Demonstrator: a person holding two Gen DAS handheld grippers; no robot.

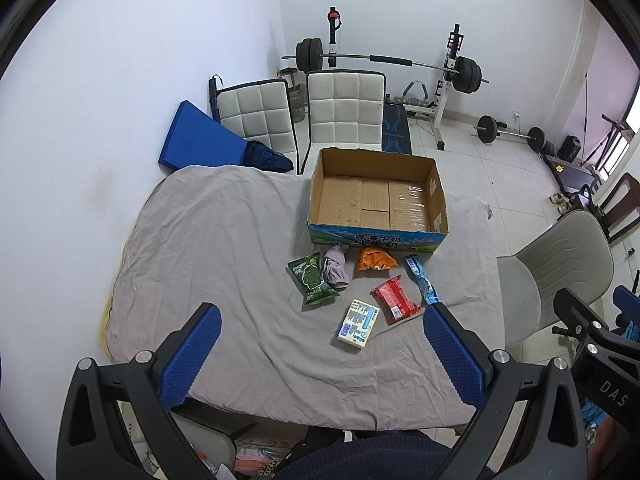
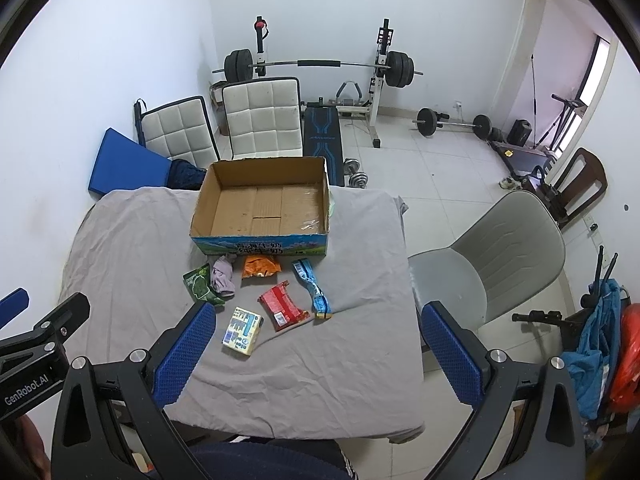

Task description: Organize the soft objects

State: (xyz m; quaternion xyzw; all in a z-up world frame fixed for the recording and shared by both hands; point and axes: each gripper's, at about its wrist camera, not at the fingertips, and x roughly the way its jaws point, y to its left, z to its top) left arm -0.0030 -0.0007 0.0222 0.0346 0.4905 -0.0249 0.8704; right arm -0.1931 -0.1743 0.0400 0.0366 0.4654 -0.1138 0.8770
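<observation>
An open, empty cardboard box [image 1: 376, 200] [image 2: 264, 206] stands at the far side of the grey-clothed table [image 1: 224, 240] [image 2: 128, 240]. In front of it lie a green packet [image 1: 313, 280] [image 2: 200, 284], a crumpled pale purple cloth [image 1: 335, 267] [image 2: 224, 276], an orange packet [image 1: 374, 260] [image 2: 260, 266], a red packet [image 1: 394, 299] [image 2: 282, 307], a blue wrapper [image 1: 420, 278] [image 2: 312, 288] and a white carton [image 1: 357, 323] [image 2: 242, 331]. My left gripper [image 1: 322, 316] and right gripper [image 2: 318, 314] are open and empty, held above the table's near edge.
Two white padded chairs [image 1: 344, 108] [image 2: 262, 116] and a blue mat [image 1: 200, 140] stand behind the table. A grey chair [image 2: 500, 252] [image 1: 556, 276] is at the right. A barbell rack [image 2: 320, 66] and weights are on the tiled floor beyond.
</observation>
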